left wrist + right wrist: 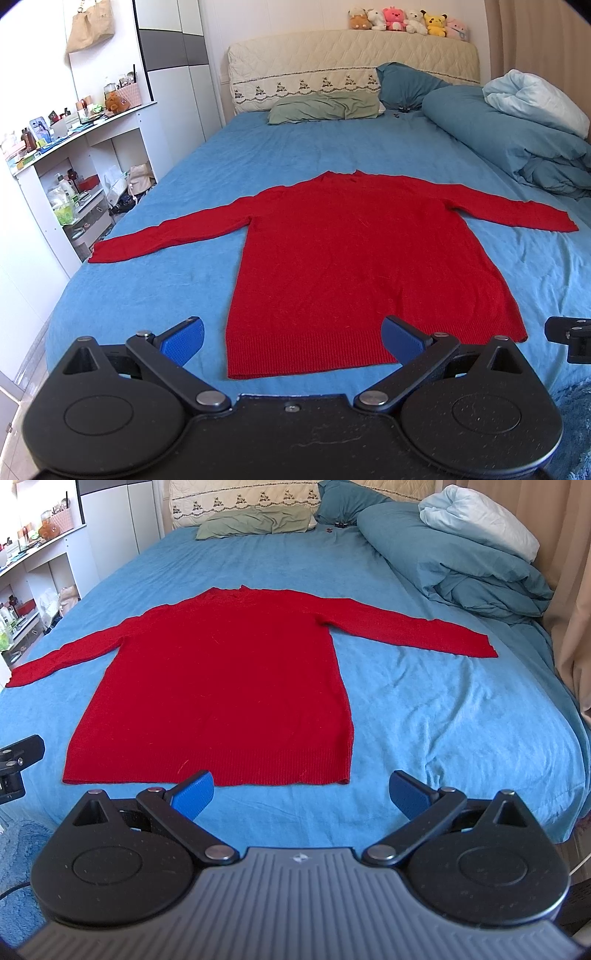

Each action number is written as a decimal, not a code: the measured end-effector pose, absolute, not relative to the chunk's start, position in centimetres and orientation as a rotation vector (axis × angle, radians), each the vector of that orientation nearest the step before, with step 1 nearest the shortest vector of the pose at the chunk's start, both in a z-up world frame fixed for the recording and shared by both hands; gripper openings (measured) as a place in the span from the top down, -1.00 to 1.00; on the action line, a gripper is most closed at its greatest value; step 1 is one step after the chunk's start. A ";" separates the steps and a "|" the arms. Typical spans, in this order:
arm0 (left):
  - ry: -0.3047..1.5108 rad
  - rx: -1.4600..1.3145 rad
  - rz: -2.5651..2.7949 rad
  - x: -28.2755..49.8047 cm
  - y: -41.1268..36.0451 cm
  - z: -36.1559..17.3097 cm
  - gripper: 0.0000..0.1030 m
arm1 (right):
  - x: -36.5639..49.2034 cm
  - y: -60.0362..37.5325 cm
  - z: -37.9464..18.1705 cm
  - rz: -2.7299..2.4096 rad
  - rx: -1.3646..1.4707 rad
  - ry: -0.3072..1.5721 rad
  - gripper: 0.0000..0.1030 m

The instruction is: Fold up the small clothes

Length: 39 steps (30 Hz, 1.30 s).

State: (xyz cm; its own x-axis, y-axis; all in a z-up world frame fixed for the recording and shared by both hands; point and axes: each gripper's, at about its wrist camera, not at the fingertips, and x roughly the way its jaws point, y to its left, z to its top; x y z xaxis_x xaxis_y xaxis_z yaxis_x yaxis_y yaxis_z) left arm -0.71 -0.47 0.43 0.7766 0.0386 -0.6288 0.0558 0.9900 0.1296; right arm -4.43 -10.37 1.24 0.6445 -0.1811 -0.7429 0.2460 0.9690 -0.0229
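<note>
A red knitted long-sleeved sweater (354, 258) lies flat on the blue-sheeted bed (155, 295), hem nearest, both sleeves spread sideways. Its left cuff reaches the bed's left edge beside the cluttered white shelf unit (74, 177). The left gripper (291, 338) hovers wide open and holding nothing at the hem's left half. The right gripper (301, 794), equally spread and holding nothing, sits off the hem's right corner, bare sheet beyond, the bunched teal duvet (461, 565) further back.
</note>
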 end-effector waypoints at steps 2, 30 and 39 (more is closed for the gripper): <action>0.681 0.144 -0.009 -0.7 -0.5 0.4 -1.00 | -4.4 -10.4 1.2 -0.243 0.083 0.836 -1.00; 0.684 0.120 -0.035 1.1 -0.6 2.2 -1.00 | -3.3 -11.9 3.0 -0.268 0.095 0.823 -1.00; 0.610 0.137 -0.106 8.1 -3.6 4.7 -1.00 | 0.7 -19.0 5.3 -0.379 0.156 0.777 -1.00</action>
State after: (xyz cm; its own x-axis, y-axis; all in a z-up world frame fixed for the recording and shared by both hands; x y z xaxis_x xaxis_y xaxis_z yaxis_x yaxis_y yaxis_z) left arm 8.14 -3.63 4.71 0.8145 -0.0582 -0.5773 0.1393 0.9855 0.0971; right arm 0.66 -19.01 5.33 0.6499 -0.2754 -0.7084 0.3891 0.9212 -0.0012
